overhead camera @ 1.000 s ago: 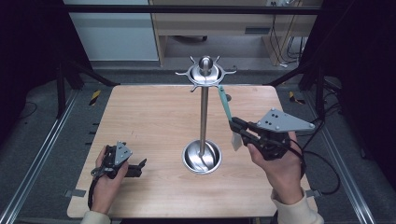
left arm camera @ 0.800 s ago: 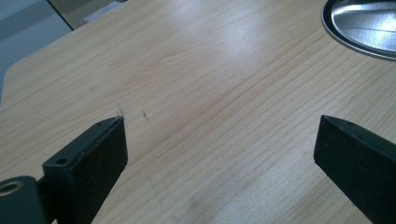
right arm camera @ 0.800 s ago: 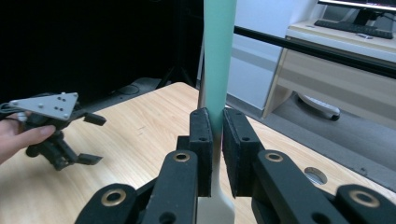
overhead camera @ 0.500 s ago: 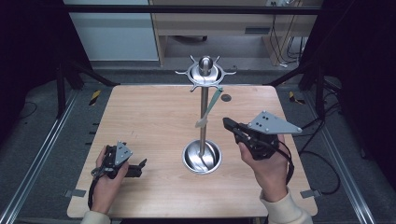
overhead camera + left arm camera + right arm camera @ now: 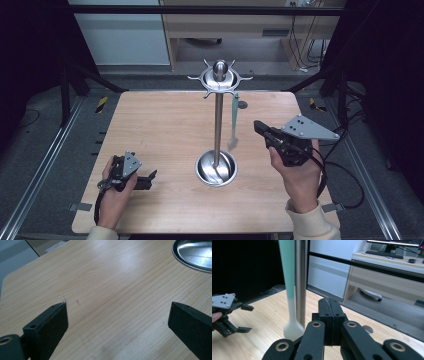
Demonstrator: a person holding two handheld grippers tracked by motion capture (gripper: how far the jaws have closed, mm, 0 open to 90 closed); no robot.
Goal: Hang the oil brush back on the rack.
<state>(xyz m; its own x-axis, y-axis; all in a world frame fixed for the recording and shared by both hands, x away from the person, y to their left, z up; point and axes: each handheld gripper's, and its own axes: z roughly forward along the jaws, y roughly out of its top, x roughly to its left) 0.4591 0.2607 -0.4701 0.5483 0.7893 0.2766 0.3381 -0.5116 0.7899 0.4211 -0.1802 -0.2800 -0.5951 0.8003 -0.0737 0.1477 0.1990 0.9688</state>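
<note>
We look down and forward over the whole tabletop (image 5: 165, 125) from high; our left claw camera skims its wood closely, the right faces the stand's pole (image 5: 301, 280), both sharing that stand

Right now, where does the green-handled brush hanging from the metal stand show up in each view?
High view: green-handled brush hangs just right of the steel pole.
Left gripper view: not in it; the stand's round steel base sits top right.
Right gripper view: brush upper left, beside the pole.
Shared landmark: the stand.
</note>
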